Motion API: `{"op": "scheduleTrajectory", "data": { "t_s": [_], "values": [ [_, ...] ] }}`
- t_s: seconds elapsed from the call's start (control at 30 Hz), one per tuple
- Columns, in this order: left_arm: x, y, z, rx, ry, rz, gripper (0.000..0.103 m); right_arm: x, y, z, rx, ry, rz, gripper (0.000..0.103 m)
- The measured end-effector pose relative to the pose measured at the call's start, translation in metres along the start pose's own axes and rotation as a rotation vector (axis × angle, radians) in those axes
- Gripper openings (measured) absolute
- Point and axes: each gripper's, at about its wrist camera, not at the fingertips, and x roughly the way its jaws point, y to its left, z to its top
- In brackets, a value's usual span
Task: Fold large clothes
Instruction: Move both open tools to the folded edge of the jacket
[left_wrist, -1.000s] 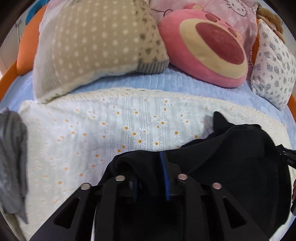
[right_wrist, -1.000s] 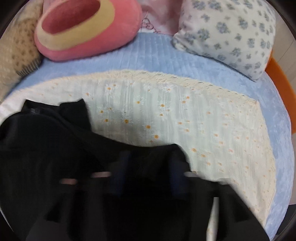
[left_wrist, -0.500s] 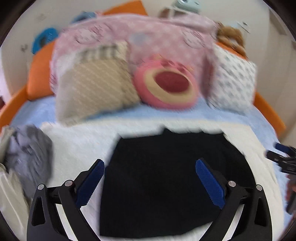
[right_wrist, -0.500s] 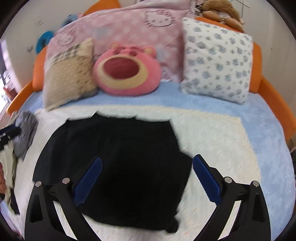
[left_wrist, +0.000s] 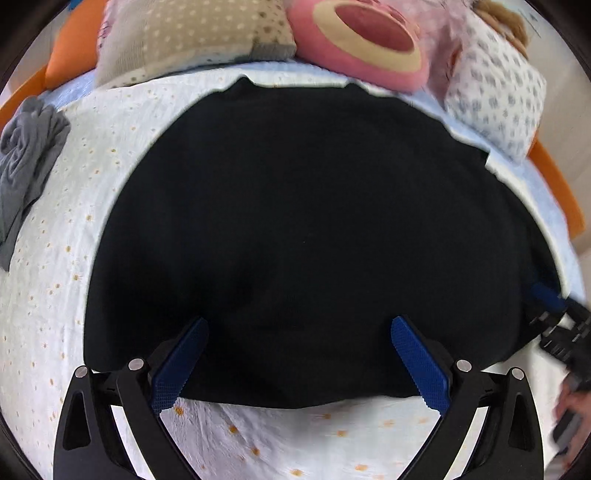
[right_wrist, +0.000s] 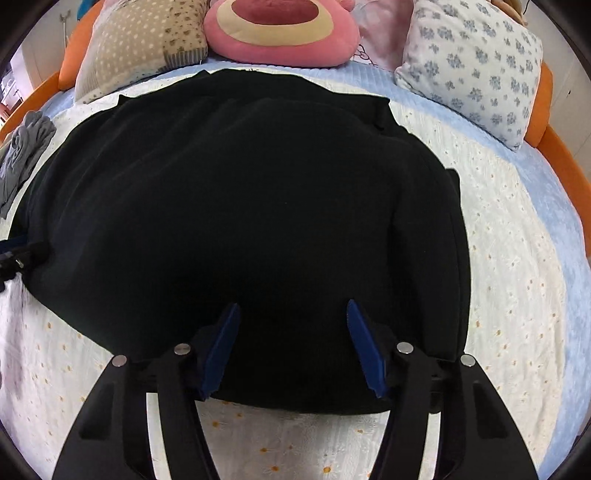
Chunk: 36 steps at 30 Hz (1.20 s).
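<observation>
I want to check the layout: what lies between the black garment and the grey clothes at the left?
Only bare daisy-print cover separates the black garment from the grey clothes, clearest in the left wrist view.

Even, bright daylight is seen throughout. Straight edges are bowed by fisheye distortion, and dark vignetting is shown at the corners. Slight motion blur is noticed toward the rims.

I am seeing a daisy-print sheet (left_wrist: 55, 258) lying over the blue bedspread (right_wrist: 546, 192), a crumpled grey garment (left_wrist: 27, 147) sitting at its left edge, and a pink plush cushion (right_wrist: 280, 33) resting between a dotted beige pillow (right_wrist: 144, 40) and a blue-flowered pillow (right_wrist: 476, 62)
</observation>
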Motion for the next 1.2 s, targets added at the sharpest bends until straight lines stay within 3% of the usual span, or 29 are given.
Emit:
{"op": "scheduleTrajectory", "data": {
  "t_s": [0.1,0.27,0.37,0.47,0.53,0.7,0.8,0.93,1.03,1.07,1.2],
  "values": [
    [-0.006,-0.011,-0.001,0.063,-0.02,0.066,0.1,-0.015,-0.002,0.001,-0.007,-0.025,-0.027,0.059],
    [-0.041,-0.004,-0.002,0.044,-0.075,0.027,0.1,-0.043,-0.039,-0.001,0.034,-0.072,-0.062,0.059],
    [-0.034,-0.001,-0.003,0.053,-0.035,0.057,0.1,-0.037,-0.061,-0.01,0.062,-0.036,-0.055,0.058],
    [-0.015,0.011,-0.007,0.006,0.032,0.025,0.1,-0.03,-0.068,-0.024,0.055,-0.025,-0.057,0.058],
    [-0.01,0.016,-0.009,-0.017,0.026,-0.002,0.1,-0.024,-0.072,-0.035,0.062,-0.026,-0.045,0.058],
    [-0.007,0.008,-0.009,0.015,0.029,0.047,0.1,-0.01,-0.07,-0.046,0.052,-0.06,-0.056,0.059],
    [-0.015,0.011,-0.007,-0.023,0.026,0.011,0.1,-0.011,-0.063,-0.046,0.03,-0.057,-0.088,0.06],
    [-0.035,0.044,-0.022,-0.233,0.036,-0.219,0.1,-0.011,-0.072,-0.05,0.057,-0.077,-0.038,0.06],
    [-0.028,0.082,-0.041,-0.503,0.076,-0.474,0.1,-0.01,-0.073,-0.052,0.061,-0.102,-0.038,0.06],
    [-0.027,0.092,-0.046,-0.561,0.065,-0.526,0.1,-0.011,-0.071,-0.053,0.056,-0.112,-0.049,0.06],
    [-0.022,0.116,-0.048,-0.668,-0.02,-0.597,0.1,-0.011,-0.069,-0.056,0.053,-0.13,-0.057,0.06]
  ]
}}
